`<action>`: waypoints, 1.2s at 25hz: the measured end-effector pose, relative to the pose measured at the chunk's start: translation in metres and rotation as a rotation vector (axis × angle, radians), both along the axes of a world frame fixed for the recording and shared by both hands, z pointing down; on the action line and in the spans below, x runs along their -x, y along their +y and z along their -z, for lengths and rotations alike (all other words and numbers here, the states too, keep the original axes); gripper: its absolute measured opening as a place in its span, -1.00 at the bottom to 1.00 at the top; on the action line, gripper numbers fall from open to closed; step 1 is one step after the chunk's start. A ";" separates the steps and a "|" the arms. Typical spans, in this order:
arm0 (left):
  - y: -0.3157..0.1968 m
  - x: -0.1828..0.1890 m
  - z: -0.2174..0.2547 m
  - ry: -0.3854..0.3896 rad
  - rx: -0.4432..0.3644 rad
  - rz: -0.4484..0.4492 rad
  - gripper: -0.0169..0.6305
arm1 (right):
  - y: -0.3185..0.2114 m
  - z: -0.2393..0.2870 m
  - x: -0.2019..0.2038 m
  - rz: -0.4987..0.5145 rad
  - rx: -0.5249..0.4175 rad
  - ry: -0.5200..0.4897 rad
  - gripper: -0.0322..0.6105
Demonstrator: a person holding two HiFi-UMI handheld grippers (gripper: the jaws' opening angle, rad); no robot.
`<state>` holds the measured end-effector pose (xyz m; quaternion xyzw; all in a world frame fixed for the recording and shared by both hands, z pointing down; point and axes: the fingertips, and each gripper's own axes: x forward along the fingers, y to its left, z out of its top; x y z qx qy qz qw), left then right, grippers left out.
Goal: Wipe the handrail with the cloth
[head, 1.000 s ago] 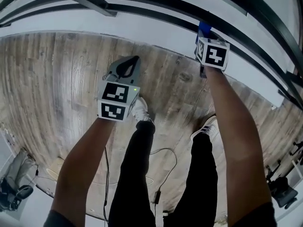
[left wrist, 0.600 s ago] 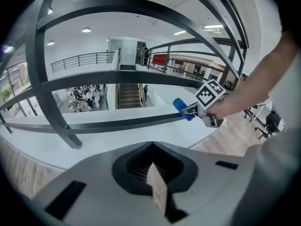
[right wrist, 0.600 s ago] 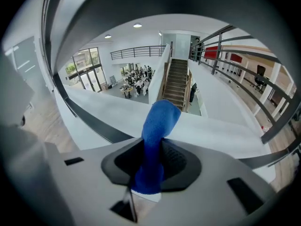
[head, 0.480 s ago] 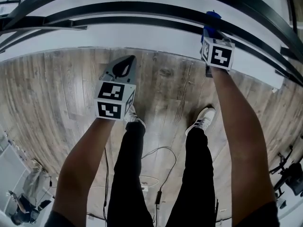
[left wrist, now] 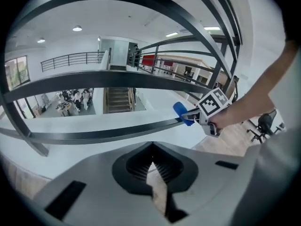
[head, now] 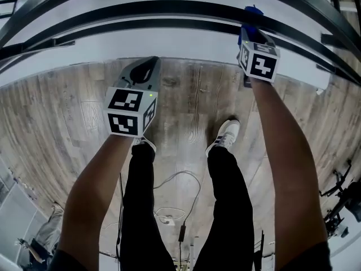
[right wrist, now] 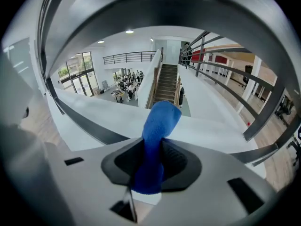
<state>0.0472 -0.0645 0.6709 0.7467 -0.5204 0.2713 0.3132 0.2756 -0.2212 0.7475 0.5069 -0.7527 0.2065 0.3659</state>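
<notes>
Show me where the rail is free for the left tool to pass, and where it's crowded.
Free: the handrail stretch left of the cloth, and the wooden floor between the left tool and the right tool. Crowded: around the cloth, where the right tool holds it at the rail.

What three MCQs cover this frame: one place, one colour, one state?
1. Where is the cloth?
A) in the right gripper
B) on the floor
C) on a shoe

2. Its colour?
A) white
B) blue
C) red

3. The left gripper is:
A) wide open
B) holding a bottle
C) shut, empty

1 A: the cloth sticks up from between its jaws in the right gripper view.
2 B: it reads plain blue against the dark handrail.
3 C: its jaws meet with nothing between them.
</notes>
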 end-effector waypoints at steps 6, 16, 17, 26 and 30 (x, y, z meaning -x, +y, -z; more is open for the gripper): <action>-0.020 -0.048 -0.005 0.003 0.014 0.012 -0.93 | -0.011 0.000 -0.063 -0.029 0.003 -0.010 -0.58; -0.051 -0.152 -0.014 0.004 0.006 -0.045 -0.94 | -0.026 0.003 -0.186 -0.094 -0.012 0.009 -0.58; -0.053 -0.162 -0.017 0.002 0.008 -0.047 -0.93 | -0.027 0.002 -0.198 -0.104 -0.009 0.010 -0.58; -0.070 -0.240 -0.034 0.000 0.017 -0.073 -0.93 | -0.034 0.001 -0.301 -0.149 -0.023 0.023 -0.58; -0.076 -0.267 -0.039 -0.001 0.025 -0.090 -0.94 | -0.036 0.002 -0.340 -0.169 -0.019 0.033 -0.58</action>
